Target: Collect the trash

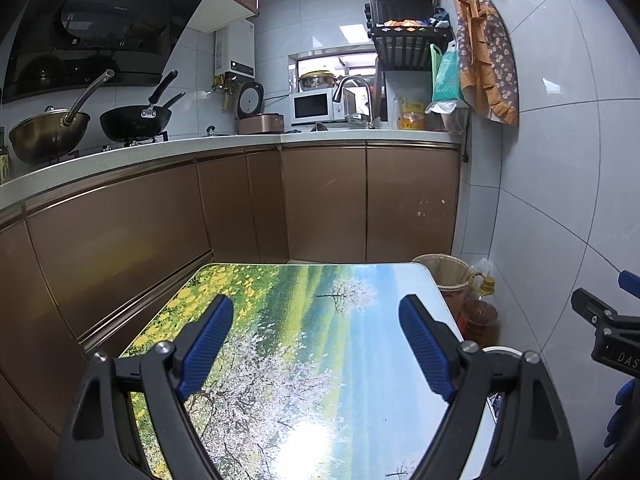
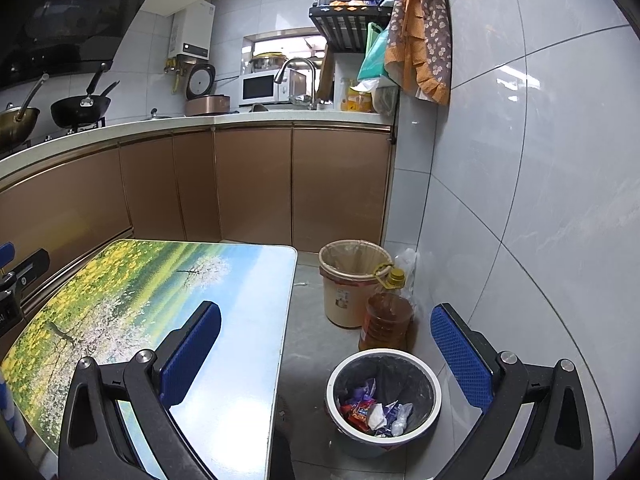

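A small bin with a white rim and black liner stands on the floor right of the table; several wrappers and crumpled papers lie in it. My right gripper is open and empty, held above the bin and the table's right edge. My left gripper is open and empty above the table with the landscape print. The table top shows no trash. The bin's rim shows a little in the left wrist view. The right gripper's body shows at the right edge of the left wrist view.
A beige bin with a liner and an oil bottle stand on the floor by the tiled wall. Brown cabinets and a counter with woks, a microwave and a sink run behind the table.
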